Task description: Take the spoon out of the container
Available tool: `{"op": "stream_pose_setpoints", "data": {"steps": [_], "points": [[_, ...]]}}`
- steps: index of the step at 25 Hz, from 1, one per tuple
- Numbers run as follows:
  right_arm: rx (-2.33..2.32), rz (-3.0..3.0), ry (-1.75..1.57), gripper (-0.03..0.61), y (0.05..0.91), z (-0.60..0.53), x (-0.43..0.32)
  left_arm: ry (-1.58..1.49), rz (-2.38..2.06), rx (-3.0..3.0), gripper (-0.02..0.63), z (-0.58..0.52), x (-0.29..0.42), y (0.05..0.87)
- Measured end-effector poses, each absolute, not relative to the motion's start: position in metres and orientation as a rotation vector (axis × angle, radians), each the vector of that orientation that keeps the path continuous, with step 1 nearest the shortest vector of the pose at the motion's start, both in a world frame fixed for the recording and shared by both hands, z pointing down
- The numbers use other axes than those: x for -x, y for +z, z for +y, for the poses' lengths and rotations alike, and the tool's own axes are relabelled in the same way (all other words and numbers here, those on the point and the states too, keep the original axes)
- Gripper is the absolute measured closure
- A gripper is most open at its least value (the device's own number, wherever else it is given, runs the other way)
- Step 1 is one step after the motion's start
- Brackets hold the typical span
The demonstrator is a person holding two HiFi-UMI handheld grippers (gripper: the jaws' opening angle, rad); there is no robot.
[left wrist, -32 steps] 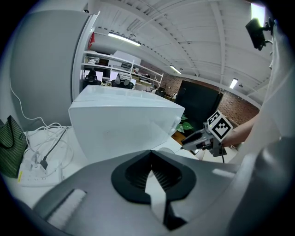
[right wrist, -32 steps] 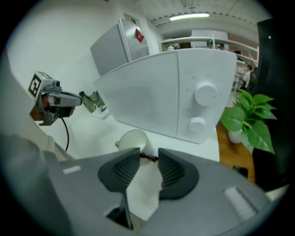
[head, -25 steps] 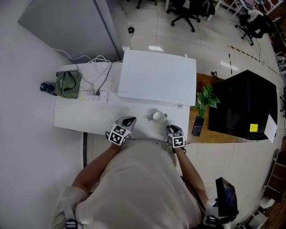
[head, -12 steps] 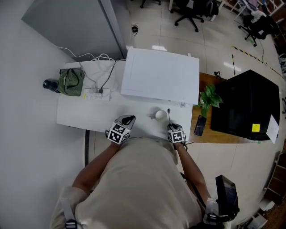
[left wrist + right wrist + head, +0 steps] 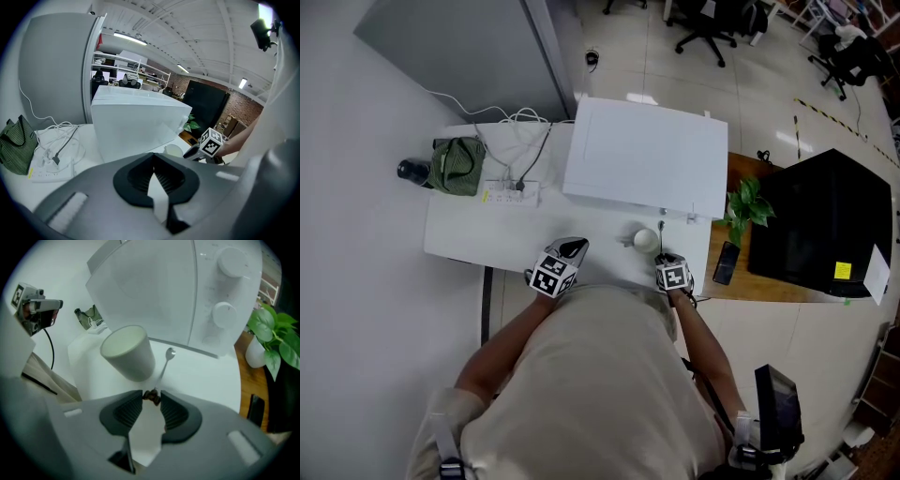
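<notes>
Right gripper (image 5: 151,398) fingers pinch a slim silver spoon (image 5: 165,364) by its brown end beside the cup (image 5: 127,352); left gripper (image 5: 154,169) fingers closed.

This is an open-plan office or lab workroom in a converted industrial building. Black swivel chairs (image 5: 698,23) stand on a pale tiled floor (image 5: 675,84), which carries a strip of yellow-and-black hazard tape (image 5: 825,117). In the left gripper view, a brick wall (image 5: 243,110) rises under a white beamed ceiling with tube lights (image 5: 129,38). The white work table (image 5: 459,239) holds a power strip (image 5: 511,194) and loose cables. Beside it a wooden side table (image 5: 741,281) bears a potted plant (image 5: 748,208).
</notes>
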State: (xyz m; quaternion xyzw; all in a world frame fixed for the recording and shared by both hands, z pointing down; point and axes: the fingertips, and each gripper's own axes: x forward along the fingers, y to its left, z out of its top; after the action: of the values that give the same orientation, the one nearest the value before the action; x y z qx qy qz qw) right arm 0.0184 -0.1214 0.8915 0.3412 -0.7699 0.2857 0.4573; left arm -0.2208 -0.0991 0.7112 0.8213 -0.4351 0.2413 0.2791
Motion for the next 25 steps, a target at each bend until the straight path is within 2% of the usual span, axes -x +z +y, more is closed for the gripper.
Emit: {"op": "stream_pose_setpoints", "data": {"steps": [25], "points": [[-0.766,-1.853,0.686,0.459,0.905,-0.120,-0.013,0.631,-1.197,-2.182,0.614,-0.097,0.243,0.711]]}}
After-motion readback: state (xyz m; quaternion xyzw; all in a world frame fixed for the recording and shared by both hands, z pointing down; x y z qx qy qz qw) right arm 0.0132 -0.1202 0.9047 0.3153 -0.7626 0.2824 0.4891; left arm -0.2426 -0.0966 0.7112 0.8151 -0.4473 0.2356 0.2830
